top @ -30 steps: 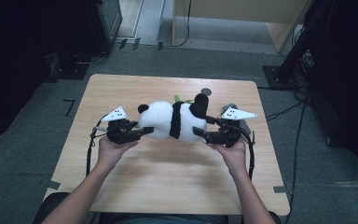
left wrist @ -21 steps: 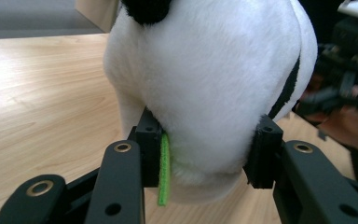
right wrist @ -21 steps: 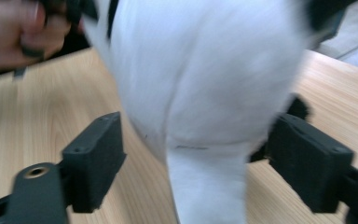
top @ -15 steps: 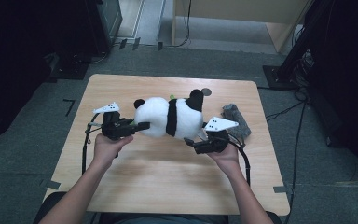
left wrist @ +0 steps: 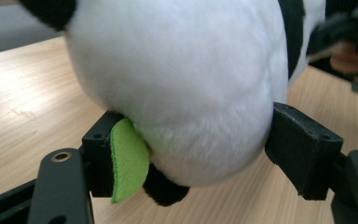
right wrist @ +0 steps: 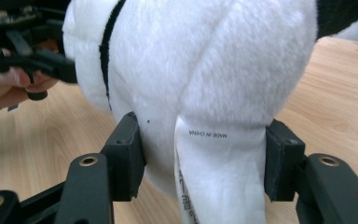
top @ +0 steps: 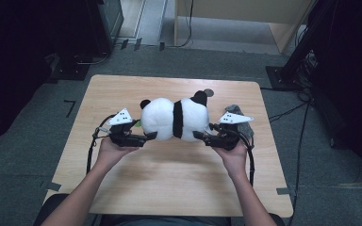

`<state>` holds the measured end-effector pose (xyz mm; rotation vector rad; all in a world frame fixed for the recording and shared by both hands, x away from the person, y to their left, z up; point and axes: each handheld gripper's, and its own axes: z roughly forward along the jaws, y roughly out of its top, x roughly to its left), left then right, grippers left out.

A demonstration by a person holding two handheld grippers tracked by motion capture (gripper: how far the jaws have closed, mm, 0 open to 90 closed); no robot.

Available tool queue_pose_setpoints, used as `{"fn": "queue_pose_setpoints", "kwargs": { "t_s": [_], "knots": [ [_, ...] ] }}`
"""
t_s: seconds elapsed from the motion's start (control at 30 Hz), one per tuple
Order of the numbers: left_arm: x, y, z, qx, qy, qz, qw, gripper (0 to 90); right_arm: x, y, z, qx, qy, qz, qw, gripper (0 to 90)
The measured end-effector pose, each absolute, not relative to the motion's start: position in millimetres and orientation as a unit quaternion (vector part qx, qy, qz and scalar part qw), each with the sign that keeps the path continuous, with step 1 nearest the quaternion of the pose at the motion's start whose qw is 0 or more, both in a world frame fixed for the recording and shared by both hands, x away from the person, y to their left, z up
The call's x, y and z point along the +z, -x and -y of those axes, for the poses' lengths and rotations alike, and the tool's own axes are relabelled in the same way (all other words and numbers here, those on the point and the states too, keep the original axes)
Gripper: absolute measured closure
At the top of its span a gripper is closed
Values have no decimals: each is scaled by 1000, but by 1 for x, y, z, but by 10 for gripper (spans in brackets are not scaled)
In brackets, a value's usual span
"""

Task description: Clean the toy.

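Note:
A black-and-white panda plush (top: 174, 117) lies lengthwise across the middle of the wooden table (top: 169, 188). My left gripper (top: 151, 136) is at its left end. Its jaws have just been opening and now stand on either side of the rounded white end (left wrist: 182, 93) without denting it. A green felt leaf (left wrist: 128, 163) hangs against one pad. My right gripper (top: 199, 135) is at the other end. Its jaws have just been closing, and both pads now press into the white fur (right wrist: 205, 70) beside the sewn-in label (right wrist: 214, 177).
A crumpled grey thing (top: 246, 126) lies on the table just right of my right hand. A small grey disc (top: 209, 92) sits behind the panda. Dark stands and cables surround the table on the floor.
The panda has rolled between the grippers, so the green leaf went from its far side to its left end. The left jaws have spread and the right jaws have closed in on the plush.

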<state>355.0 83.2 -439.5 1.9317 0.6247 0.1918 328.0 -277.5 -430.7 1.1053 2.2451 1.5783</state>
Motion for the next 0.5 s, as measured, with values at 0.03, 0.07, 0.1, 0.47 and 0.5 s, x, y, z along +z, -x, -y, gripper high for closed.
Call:
{"fn": "queue_pose_setpoints", "kwargs": {
  "t_s": [0.03, 0.07, 0.1, 0.47, 0.5],
  "knots": [
    [-441, -355, -83, 80, -810, -257, 522, 268, -430, -328, 278, 533, -372, -755, 90, 420],
    [-442, -355, -83, 76, -811, -258, 520, 269, -430, -328, 279, 532, -371, -756, 90, 417],
    [-443, -355, -83, 73, -812, -260, 517, 269, -429, -327, 279, 531, -371, -756, 90, 412],
    [-450, -357, -88, 36, -807, -301, 507, 271, -425, -324, 271, 515, -392, -758, 77, 317],
    [-450, -357, -88, 31, -805, -305, 508, 271, -425, -324, 271, 514, -395, -758, 74, 314]
  ]
}}
